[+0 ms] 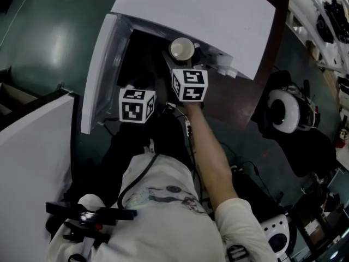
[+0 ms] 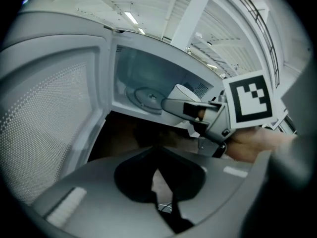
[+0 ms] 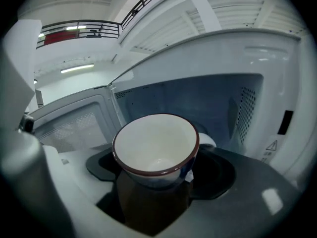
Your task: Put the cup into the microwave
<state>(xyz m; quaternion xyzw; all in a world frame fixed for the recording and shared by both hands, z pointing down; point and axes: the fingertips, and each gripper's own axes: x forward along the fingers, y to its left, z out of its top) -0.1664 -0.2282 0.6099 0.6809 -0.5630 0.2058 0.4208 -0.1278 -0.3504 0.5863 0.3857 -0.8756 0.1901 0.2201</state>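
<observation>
Currently the right hand-held gripper [image 3: 154,195] is pinching the cup [image 3: 156,143]. Its jaws are clamped on the lower body from both sides, and the cup sits upright with its mouth facing the camera. The cup is white inside with a dark red-brown rim and some blue on the outer wall. Its handle points to the far right, away from the jaws.

In the head view the cup is in the air at the mouth of the microwave [image 1: 218,15], just near of the front edge of the white top. The whole rim is visible from above, so I read it as not yet under the roof. The right gripper's marker cube is directly near of it, with the person's forearm [image 1: 210,157] running back toward the body.

The door [image 1: 101,75] is swung wide open to the left. In the right gripper view the cavity is straight beyond the cup, with the vented wall on the right. The left gripper view shows the glass turntable [image 2: 143,98] on the cavity floor, with the cup to its right and nearer.

The left hand-held gripper [image 2: 166,192] is to the left of the right one and a bit nearer to the person, pointing at the opening between door and cavity. Its jaws look pressed together at the tips, with only a thin wedge of gap above and nothing between them. It's touching neither the door nor the cup.
</observation>
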